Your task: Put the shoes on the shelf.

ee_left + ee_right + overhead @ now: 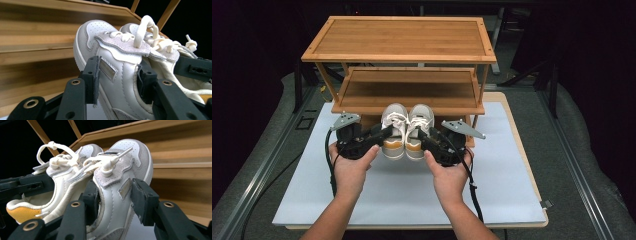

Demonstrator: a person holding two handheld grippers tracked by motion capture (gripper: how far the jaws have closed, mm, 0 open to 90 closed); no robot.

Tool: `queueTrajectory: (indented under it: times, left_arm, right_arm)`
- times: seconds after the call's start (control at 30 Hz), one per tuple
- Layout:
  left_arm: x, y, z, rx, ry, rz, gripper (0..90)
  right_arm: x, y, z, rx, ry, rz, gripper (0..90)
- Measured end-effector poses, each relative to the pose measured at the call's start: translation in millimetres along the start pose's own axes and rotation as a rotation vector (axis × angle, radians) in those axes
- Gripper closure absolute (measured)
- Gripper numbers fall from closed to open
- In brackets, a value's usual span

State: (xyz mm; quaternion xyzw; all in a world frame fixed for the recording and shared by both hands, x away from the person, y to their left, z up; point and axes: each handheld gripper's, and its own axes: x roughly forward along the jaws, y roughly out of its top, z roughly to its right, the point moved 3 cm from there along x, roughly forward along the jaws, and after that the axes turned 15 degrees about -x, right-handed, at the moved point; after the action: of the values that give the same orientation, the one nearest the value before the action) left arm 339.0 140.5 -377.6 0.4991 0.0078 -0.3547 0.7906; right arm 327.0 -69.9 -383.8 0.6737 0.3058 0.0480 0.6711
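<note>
**Inspector:** Where's the pair?

**Operator:** I see the left shoe (393, 131) and right shoe (418, 130) side by side, touching, toes toward the wooden rack (402, 40), above the white mat (502, 170).

**Inspector:** Grips?

**Operator:** My left gripper (384, 134) is clamped on the left shoe's side wall; my right gripper (424, 136) clamps the right shoe likewise, pads pressing leather.
</note>
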Motion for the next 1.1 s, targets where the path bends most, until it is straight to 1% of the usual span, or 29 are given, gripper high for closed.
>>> queueTrajectory:
  times: [0.13, 0.17, 0.23, 0.3, 0.33, 0.37, 0.4, 0.47, 0.5, 0.53, 0.57, 0.6, 0.63, 0.73, 0.8, 0.83, 0.93, 1.0, 1.07, 1.1]
  left_arm:
    - [2.4, 7.0, 1.6, 0.005, 0.000, 0.002, 60.0]
    - [2.9, 8.6, 1.9, 0.006, 0.002, 0.002, 60.0]
    - [6.2, 13.7, 1.3, -0.003, -0.004, 0.006, 60.1]
    - [7.3, 15.8, 0.6, -0.010, -0.006, 0.006, 60.1]
    - [9.3, 18.5, -0.2, -0.013, -0.008, 0.005, 60.1]
    - [10.8, 20.6, -0.7, -0.016, -0.006, 0.007, 60.1]
    - [14.3, 23.9, -1.9, -0.019, -0.004, 0.014, 60.1]
    - [16.6, 26.2, -2.9, -0.020, -0.002, 0.012, 60.1]
    - [18.6, 28.7, -3.6, -0.021, -0.003, 0.012, 60.0]
    - [20.4, 31.5, -4.7, -0.029, -0.009, 0.018, 60.0]
    - [21.6, 33.5, -5.5, -0.037, -0.012, 0.020, 60.0]
    - [26.0, 38.6, -7.0, -0.040, -0.015, 0.026, 60.0]
    - [26.0, 38.6, -7.0, -0.040, -0.015, 0.026, 60.1]
    - [34.9, 45.1, -8.8, -0.040, -0.015, 0.026, 60.1]
    - [42.0, 49.4, -9.8, -0.032, -0.007, 0.017, 60.1]
    - [42.0, 49.4, -9.8, -0.032, -0.007, 0.017, 60.1]
    - [49.7, 54.8, -12.1, -0.036, -0.008, 0.015, 60.1]
    - [53.9, 58.3, -12.5, -0.030, 0.000, 0.015, 60.1]
    - [60.6, 62.5, -14.0, -0.040, 0.002, 0.016, 60.2]
    - [60.6, 62.5, -14.0, -0.040, 0.002, 0.016, 60.2]
  right_arm:
    - [1.7, 4.3, 1.9, -0.015, -0.003, 0.006, 58.6]
    - [1.9, 6.7, 2.7, -0.016, -0.002, 0.001, 58.6]
    - [4.1, 14.3, 4.2, -0.033, -0.009, 0.002, 58.6]
    - [4.7, 16.3, 4.7, -0.034, -0.016, -0.002, 58.6]
    - [6.2, 18.5, 5.6, -0.038, -0.010, -0.002, 58.6]
    - [8.1, 20.8, 6.6, -0.037, -0.008, -0.007, 58.5]
    - [13.0, 23.8, 9.3, -0.035, -0.005, 0.001, 58.6]
    - [15.2, 24.7, 10.6, -0.038, -0.007, 0.005, 58.6]
    - [18.5, 26.6, 13.1, -0.036, -0.004, 0.003, 58.6]
    - [22.8, 30.4, 16.8, -0.024, 0.004, 0.006, 58.6]
    - [22.8, 30.4, 16.8, -0.024, 0.004, 0.006, 58.6]
    - [27.1, 35.3, 18.2, -0.024, -0.002, 0.014, 58.6]
    - [27.1, 35.3, 18.2, -0.024, -0.002, 0.014, 58.6]
    - [33.0, 41.2, 21.1, -0.037, -0.019, 0.002, 58.7]
    - [40.3, 43.3, 27.3, -0.028, -0.019, -0.006, 58.7]
    - [40.3, 43.3, 27.3, -0.028, -0.019, -0.006, 58.7]
    - [45.3, 45.2, 31.9, -0.027, -0.022, -0.017, 58.7]
    - [50.5, 47.2, 35.1, -0.020, -0.023, -0.010, 58.7]
    - [56.7, 52.2, 40.2, -0.022, -0.027, -0.010, 58.8]
    - [56.7, 52.2, 40.2, -0.022, -0.027, -0.010, 58.8]
